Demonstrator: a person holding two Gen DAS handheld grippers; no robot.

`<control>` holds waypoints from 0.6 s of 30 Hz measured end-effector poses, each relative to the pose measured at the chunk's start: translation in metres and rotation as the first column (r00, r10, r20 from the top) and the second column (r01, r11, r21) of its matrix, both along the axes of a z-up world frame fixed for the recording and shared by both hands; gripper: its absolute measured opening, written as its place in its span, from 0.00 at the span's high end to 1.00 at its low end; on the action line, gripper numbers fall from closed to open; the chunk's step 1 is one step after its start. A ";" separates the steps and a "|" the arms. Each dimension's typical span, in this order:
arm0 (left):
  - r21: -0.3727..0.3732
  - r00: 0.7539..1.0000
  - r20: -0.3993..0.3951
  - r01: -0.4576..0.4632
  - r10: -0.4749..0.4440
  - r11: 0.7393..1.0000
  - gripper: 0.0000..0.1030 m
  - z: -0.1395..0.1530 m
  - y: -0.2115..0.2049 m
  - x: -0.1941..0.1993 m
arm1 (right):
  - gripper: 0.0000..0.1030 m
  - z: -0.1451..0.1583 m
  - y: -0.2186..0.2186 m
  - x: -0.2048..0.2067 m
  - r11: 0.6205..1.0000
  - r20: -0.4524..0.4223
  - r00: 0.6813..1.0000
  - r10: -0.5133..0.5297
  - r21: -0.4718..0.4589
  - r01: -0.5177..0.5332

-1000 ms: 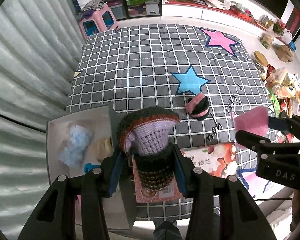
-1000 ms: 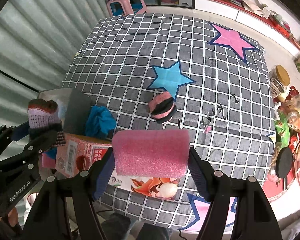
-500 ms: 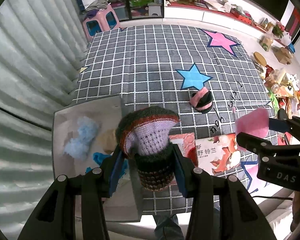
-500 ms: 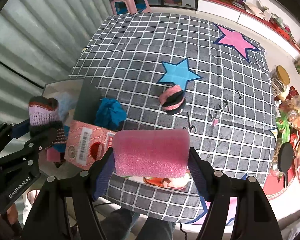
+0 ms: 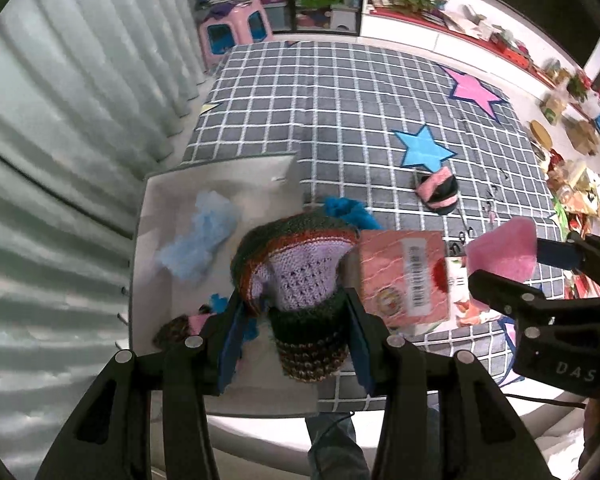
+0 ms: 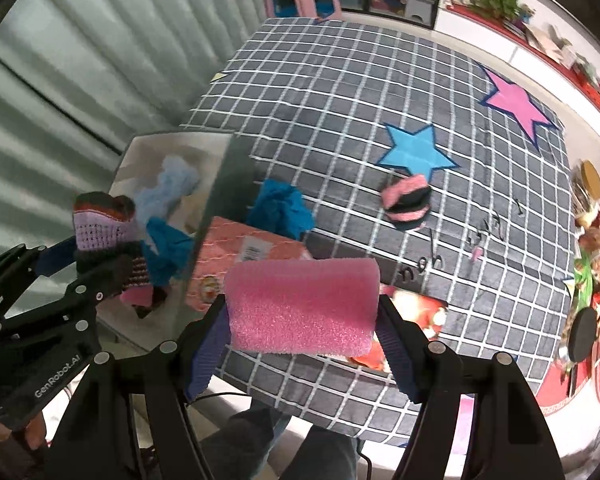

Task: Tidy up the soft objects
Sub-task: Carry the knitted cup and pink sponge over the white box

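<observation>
Over the near left corner of the table (image 5: 340,92), above the open white box (image 5: 148,264), the left gripper (image 5: 296,320) holds a knitted piece (image 5: 296,264) by its dark ribbed cuff, jaws pinched in on the wool. It looks light and floppy, so a grip low on the thick cuff seems wise; the loose top would sag. Beside it, the right gripper (image 6: 302,320) clasps a pink sponge (image 6: 302,306) across its ends, jaws fairly wide. I judge it springy and featherlight, easily squashed. A striped roll (image 6: 406,202) lies near the blue star (image 6: 414,152), well apart from both.
</observation>
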State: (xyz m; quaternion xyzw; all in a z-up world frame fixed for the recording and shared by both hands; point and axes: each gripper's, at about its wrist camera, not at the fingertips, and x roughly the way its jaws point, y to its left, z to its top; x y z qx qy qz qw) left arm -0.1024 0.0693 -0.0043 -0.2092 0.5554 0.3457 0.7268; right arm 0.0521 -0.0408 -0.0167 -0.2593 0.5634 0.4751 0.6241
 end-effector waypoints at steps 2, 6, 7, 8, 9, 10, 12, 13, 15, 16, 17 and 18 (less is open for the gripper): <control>-0.004 1.000 -0.002 -0.026 0.026 1.000 0.51 -0.002 0.004 -0.011 | 0.30 0.002 0.006 -0.008 1.000 0.003 1.000 0.020 0.002 -0.020; -0.017 0.996 -0.008 -0.087 0.087 0.996 0.51 -0.008 0.013 -0.036 | 0.30 0.004 0.020 -0.025 0.998 0.007 0.998 0.067 0.002 -0.067; -0.020 0.994 -0.011 -0.105 0.105 0.994 0.51 -0.010 0.016 -0.043 | 0.30 0.004 0.024 -0.030 0.997 0.009 0.997 0.081 0.001 -0.081; -0.023 0.992 -0.013 -0.123 0.122 0.992 0.51 -0.011 0.018 -0.050 | 0.30 0.004 0.027 -0.035 0.996 0.009 0.996 0.093 0.002 -0.093; -0.025 0.991 -0.015 -0.133 0.132 0.991 0.51 -0.012 0.019 -0.054 | 0.30 0.004 0.030 -0.039 0.995 0.008 0.995 0.104 0.003 -0.104; -0.026 0.988 -0.017 -0.153 0.152 0.988 0.51 -0.014 0.022 -0.062 | 0.30 0.004 0.034 -0.044 0.993 0.005 0.993 0.117 0.003 -0.117; -0.031 0.983 -0.020 -0.183 0.182 0.983 0.51 -0.018 0.026 -0.072 | 0.30 0.003 0.040 -0.053 0.990 0.004 0.990 0.144 -0.004 -0.144; -0.035 0.980 -0.021 -0.196 0.196 0.980 0.51 -0.020 0.028 -0.077 | 0.30 0.003 0.044 -0.057 0.987 0.006 0.987 0.161 -0.008 -0.160; -0.038 0.976 -0.024 -0.216 0.215 0.976 0.51 -0.023 0.031 -0.084 | 0.30 0.003 0.050 -0.067 0.982 0.011 0.982 0.190 -0.014 -0.190; -0.038 0.973 -0.026 -0.228 0.227 0.973 0.51 -0.025 0.033 -0.089 | 0.30 0.003 0.053 -0.070 0.979 0.013 0.979 0.202 -0.016 -0.202; -0.038 0.972 -0.027 -0.234 0.233 0.971 0.51 -0.026 0.033 -0.092 | 0.30 0.003 0.057 -0.074 0.977 0.013 0.977 0.213 -0.019 -0.213; -0.039 0.970 -0.029 -0.242 0.241 0.969 0.51 -0.028 0.035 -0.094 | 0.30 0.003 0.061 -0.078 0.974 0.013 0.974 0.226 -0.022 -0.225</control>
